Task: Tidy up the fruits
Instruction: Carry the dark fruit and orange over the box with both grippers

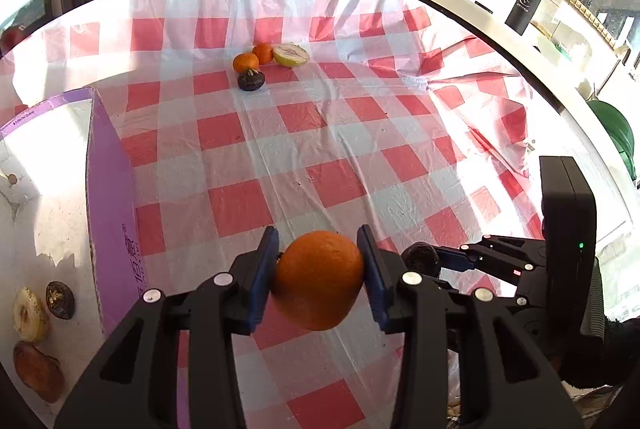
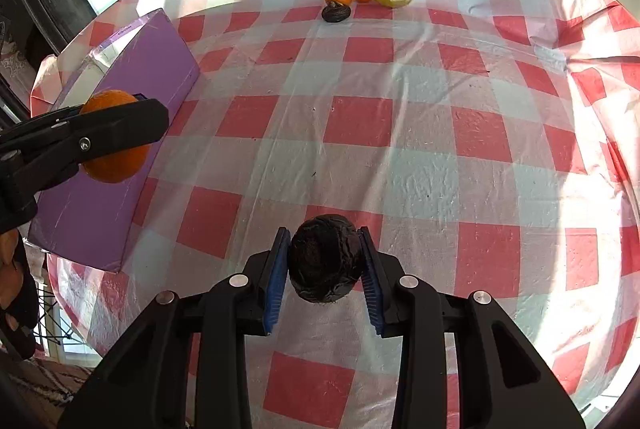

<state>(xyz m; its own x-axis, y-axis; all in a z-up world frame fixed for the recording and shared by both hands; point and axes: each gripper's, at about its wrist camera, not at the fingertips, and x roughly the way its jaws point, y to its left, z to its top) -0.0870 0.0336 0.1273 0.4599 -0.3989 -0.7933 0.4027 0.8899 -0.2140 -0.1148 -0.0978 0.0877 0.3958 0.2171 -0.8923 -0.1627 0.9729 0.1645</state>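
My left gripper (image 1: 319,269) is shut on an orange (image 1: 318,279) and holds it above the checked tablecloth, just right of the purple box (image 1: 112,197). The orange (image 2: 114,137) also shows in the right wrist view, in front of the box (image 2: 132,97). My right gripper (image 2: 325,265) is shut on a dark wrinkled fruit (image 2: 325,263), held above the cloth. It shows in the left wrist view (image 1: 430,259) to the right. Far across the table lie two small oranges (image 1: 254,58), a dark fruit (image 1: 251,80) and a pale halved fruit (image 1: 291,55).
Inside the box lie a dark fruit (image 1: 60,300), a pale halved fruit (image 1: 30,315) and a brown fruit (image 1: 38,371). The red-and-white tablecloth (image 2: 400,117) covers a round table. A black bottle (image 1: 525,7) stands on a counter beyond it.
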